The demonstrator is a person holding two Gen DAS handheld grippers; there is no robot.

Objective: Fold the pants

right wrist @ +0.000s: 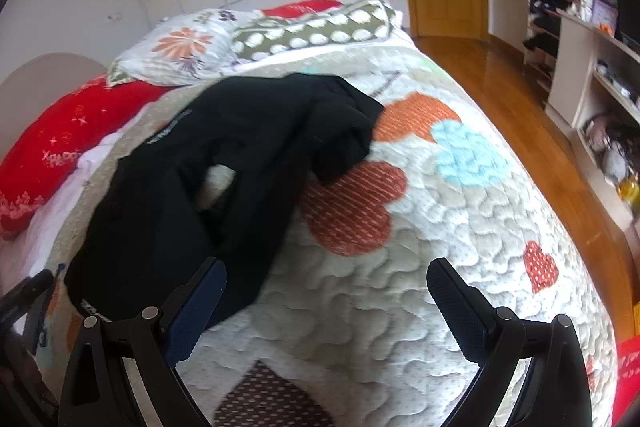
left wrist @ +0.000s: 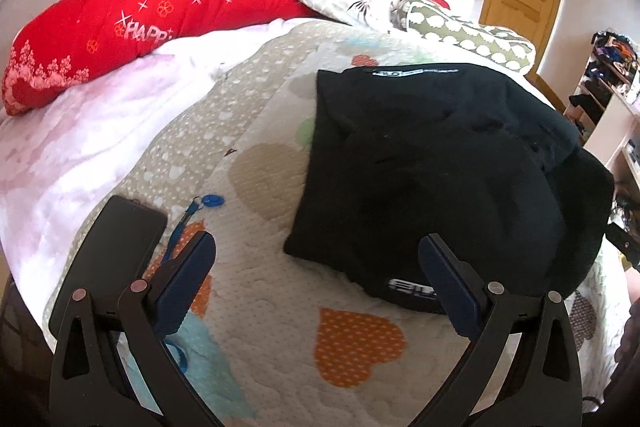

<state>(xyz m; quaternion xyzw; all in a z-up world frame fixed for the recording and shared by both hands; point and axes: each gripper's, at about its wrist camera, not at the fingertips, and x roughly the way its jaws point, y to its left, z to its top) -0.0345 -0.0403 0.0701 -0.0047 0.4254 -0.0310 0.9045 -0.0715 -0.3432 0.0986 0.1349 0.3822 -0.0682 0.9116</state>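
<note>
Left wrist view: the black pants [left wrist: 440, 167] lie folded into a soft, thick block on the quilt [left wrist: 260, 287], waistband label at the far edge, white logo at the near edge. The quilt is stitched, dotted with hearts. A dark phone [left wrist: 116, 247] lies flat at left. The left gripper [left wrist: 316, 259] is spread wide, holding nothing

Right wrist view: the pants [right wrist: 224, 167] look rumpled, one part bunched. The right gripper [right wrist: 326, 287] gapes over bare quilt [right wrist: 400, 267], empty
</note>
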